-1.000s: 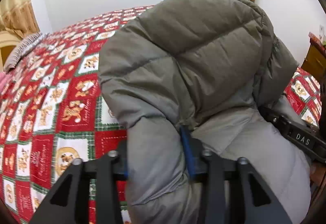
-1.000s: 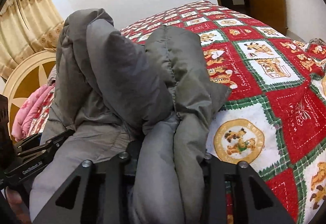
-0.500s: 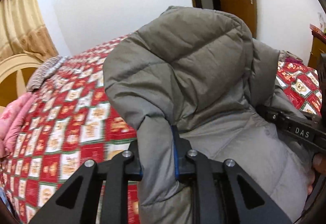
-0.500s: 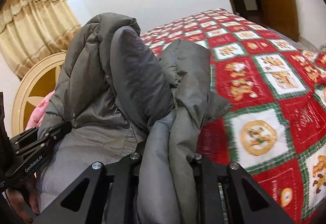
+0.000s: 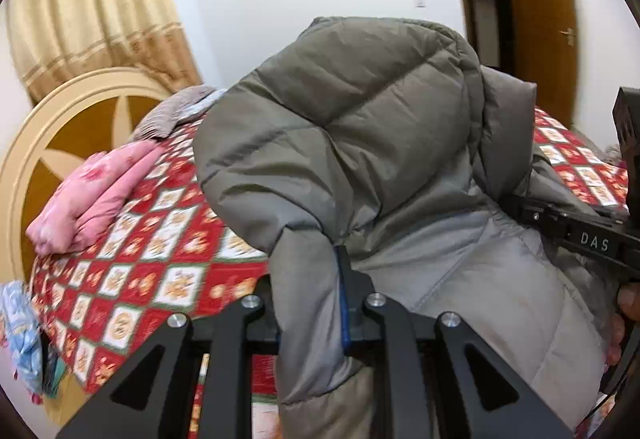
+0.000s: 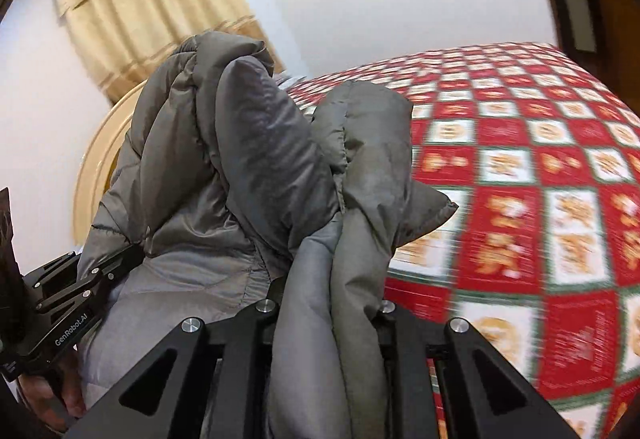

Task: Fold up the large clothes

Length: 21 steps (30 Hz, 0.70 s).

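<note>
**Padded jacket held aloft between two grippers above the bed**

The left gripper is clamped on a bunched edge of the grey jacket; the right gripper is likewise closed on a thick gather of the same jacket. The jacket hangs between the two tools, doubled over on itself and raised clear of the red patterned bedspread. A pink garment lies near the round headboard, well apart from the jacket. The step in hand appears to be carrying the part-folded jacket for laying down. The next move probably calls for lowering both grips level onto the bedspread, keeping the edges aligned so the bulky padding does not spring open.
</note>
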Available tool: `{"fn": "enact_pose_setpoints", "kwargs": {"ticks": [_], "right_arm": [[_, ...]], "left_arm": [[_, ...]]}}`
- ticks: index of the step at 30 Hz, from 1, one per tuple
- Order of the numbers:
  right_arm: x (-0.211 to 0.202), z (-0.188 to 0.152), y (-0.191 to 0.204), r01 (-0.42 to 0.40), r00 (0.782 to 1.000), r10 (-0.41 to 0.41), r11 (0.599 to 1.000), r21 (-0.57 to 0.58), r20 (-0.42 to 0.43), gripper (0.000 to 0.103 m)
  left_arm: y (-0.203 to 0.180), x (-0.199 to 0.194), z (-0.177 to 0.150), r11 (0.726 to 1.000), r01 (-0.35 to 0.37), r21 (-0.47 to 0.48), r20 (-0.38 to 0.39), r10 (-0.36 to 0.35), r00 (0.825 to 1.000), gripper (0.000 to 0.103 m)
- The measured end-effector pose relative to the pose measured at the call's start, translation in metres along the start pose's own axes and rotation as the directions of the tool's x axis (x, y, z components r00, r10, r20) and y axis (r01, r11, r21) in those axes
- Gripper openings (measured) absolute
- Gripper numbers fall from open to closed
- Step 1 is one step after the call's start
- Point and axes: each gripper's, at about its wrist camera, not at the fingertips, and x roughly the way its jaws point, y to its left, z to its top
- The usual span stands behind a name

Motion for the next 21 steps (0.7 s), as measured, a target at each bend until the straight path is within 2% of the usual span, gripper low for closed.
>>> {"fn": "enact_pose_setpoints", "kwargs": {"ticks": [6, 13, 18, 21], "right_arm": [[0.037, 0.006, 0.051, -0.062, 0.997, 0.059, 0.996, -0.062, -0.046, 0.015], [0.078, -0.001, 0.095, -0.102, 0.989, 0.088, 0.987, -0.121, -0.118, 0.015], [0.109, -0.008, 0.097, -0.099, 0.983, 0.075, 0.986, -0.134, -0.168, 0.015], [0.126, -0.016, 0.093, -0.086, 0.977, 0.057, 0.987, -0.132, -0.207, 0.015]], "left_arm": [[0.047, 0.005, -0.018, 0.996, -0.063, -0.058, -0.027, 0.062, 0.998, 0.019], [0.086, 0.019, -0.043, 0.987, -0.099, -0.123, -0.09, 0.088, 0.992, 0.019], [0.096, 0.036, -0.06, 0.984, -0.1, -0.151, -0.126, 0.081, 0.989, 0.021], [0.095, 0.046, -0.069, 0.981, -0.124, -0.151, -0.139, 0.103, 0.985, 0.032]]}}
